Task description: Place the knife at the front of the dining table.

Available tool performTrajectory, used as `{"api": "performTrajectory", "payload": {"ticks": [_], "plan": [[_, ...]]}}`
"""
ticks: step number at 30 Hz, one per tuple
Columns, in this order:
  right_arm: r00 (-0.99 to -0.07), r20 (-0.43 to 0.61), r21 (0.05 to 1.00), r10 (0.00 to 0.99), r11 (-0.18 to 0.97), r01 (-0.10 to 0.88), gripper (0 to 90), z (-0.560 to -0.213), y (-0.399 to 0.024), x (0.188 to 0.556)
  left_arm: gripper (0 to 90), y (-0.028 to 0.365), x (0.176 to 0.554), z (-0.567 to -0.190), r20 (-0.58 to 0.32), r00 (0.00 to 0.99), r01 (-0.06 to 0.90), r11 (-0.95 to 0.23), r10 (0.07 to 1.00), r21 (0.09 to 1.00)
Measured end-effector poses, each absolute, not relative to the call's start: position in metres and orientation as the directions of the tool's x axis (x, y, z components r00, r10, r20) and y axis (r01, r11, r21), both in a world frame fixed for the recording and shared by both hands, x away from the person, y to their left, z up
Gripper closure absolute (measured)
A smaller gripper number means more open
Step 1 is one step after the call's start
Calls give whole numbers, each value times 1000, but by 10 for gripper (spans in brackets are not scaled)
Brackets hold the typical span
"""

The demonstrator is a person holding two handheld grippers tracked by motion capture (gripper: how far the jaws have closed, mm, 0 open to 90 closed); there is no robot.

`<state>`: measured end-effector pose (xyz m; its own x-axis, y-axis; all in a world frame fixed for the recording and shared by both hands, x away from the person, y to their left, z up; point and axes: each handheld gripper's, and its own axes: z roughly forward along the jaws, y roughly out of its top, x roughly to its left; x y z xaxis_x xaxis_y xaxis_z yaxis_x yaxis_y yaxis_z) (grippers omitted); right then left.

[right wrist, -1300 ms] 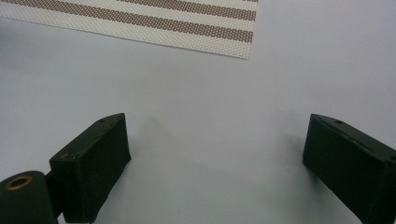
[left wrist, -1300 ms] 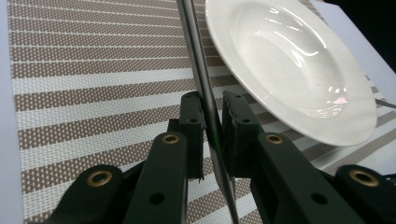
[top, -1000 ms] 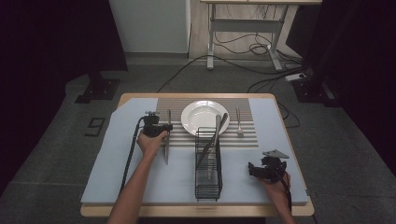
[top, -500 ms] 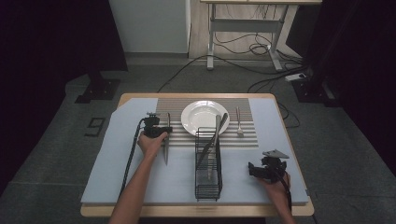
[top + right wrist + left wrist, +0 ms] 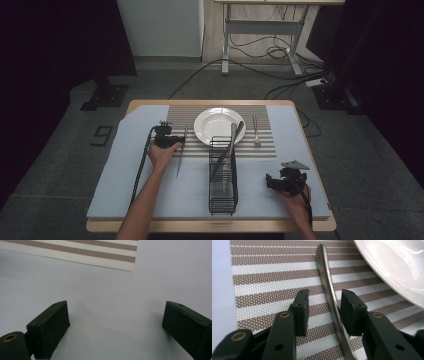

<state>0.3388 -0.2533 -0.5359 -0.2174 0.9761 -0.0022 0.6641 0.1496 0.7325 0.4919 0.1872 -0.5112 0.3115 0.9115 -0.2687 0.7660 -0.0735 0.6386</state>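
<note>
The left gripper (image 5: 324,312) straddles a slim curved steel knife (image 5: 328,290) lying on the brown-striped placemat (image 5: 267,277) just left of the round white plate (image 5: 397,270); its jaws are parted, the right one touching the blade. Closing off-centre could skid the knife into the plate. The right gripper (image 5: 116,322) stays out of it, spread wide and empty, nearer the person than the plate.

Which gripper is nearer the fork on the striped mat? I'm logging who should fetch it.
Right, narrowly. The right gripper sits toward the person from the fork; the left gripper is across the white plate, jaws around a knife.
</note>
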Motion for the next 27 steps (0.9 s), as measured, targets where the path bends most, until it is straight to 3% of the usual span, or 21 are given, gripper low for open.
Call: {"api": "performTrajectory", "payload": {"ticks": [21, 27], "plan": [[-216, -3, 734, 976, 149, 663, 67, -536, -253, 339, 535, 178, 482, -510, -243, 363, 744, -123, 900, 657], [-216, -2, 733, 976, 148, 663, 67, -536, -253, 339, 655, 167, 481, -514, -186, 380, 740, -177, 906, 649]]}}
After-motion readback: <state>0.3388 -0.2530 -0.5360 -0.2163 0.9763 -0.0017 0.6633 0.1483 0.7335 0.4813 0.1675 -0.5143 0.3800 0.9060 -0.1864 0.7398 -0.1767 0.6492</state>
